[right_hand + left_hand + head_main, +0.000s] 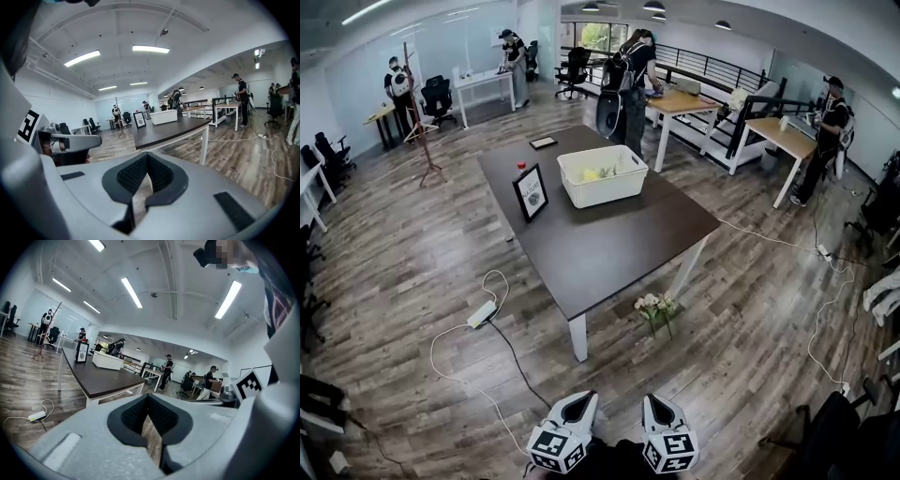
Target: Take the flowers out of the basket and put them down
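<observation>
Grey, half cut off at the frame's bottom edge, our left gripper (581, 401) and right gripper (658, 403) are both closed on nothing. Beyond them, flowers (654, 306) sit on the floor beside the table (609, 253) leg. Farther off, we cannot make out the yellow-green contents of the white basket (602, 192).

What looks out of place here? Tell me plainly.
A bunch of flowers sits on the floor beside the table's near leg, not on the tabletop or in the basket. A power strip and its cable also trail loose across the floor.
</observation>
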A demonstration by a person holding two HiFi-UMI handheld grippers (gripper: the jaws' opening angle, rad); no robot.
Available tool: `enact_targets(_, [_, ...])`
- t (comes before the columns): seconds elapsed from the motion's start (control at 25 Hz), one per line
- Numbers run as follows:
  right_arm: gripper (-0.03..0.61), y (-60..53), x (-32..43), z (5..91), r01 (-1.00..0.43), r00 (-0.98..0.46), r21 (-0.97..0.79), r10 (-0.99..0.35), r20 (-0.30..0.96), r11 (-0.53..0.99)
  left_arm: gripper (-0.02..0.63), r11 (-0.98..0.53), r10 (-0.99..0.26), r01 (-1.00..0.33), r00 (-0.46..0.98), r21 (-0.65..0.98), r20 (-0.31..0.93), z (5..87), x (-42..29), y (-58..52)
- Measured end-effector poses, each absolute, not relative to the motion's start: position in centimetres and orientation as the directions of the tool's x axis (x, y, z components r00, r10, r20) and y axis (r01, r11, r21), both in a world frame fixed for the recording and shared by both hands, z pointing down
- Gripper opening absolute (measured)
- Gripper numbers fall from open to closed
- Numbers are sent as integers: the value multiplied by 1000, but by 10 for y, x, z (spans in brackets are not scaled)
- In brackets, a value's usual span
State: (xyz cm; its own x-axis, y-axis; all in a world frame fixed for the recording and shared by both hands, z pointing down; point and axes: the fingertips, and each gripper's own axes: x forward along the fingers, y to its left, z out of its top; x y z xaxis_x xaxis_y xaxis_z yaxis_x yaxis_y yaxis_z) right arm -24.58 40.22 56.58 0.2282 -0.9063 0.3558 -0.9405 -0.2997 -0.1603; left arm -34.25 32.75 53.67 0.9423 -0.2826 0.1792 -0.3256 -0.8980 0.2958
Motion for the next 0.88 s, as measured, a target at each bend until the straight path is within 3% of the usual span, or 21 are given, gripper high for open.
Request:
enact_targets(0.44, [8, 373, -248, 570, -932, 259, -162, -907, 333, -325, 9, -918, -245, -276, 960, 285, 138, 530, -338, 289])
enact_targets(0.88, [8, 373, -243, 581, -915, 277, -182, -891, 361, -359, 9, -909, -260, -305, 947, 283, 187, 541, -340, 272])
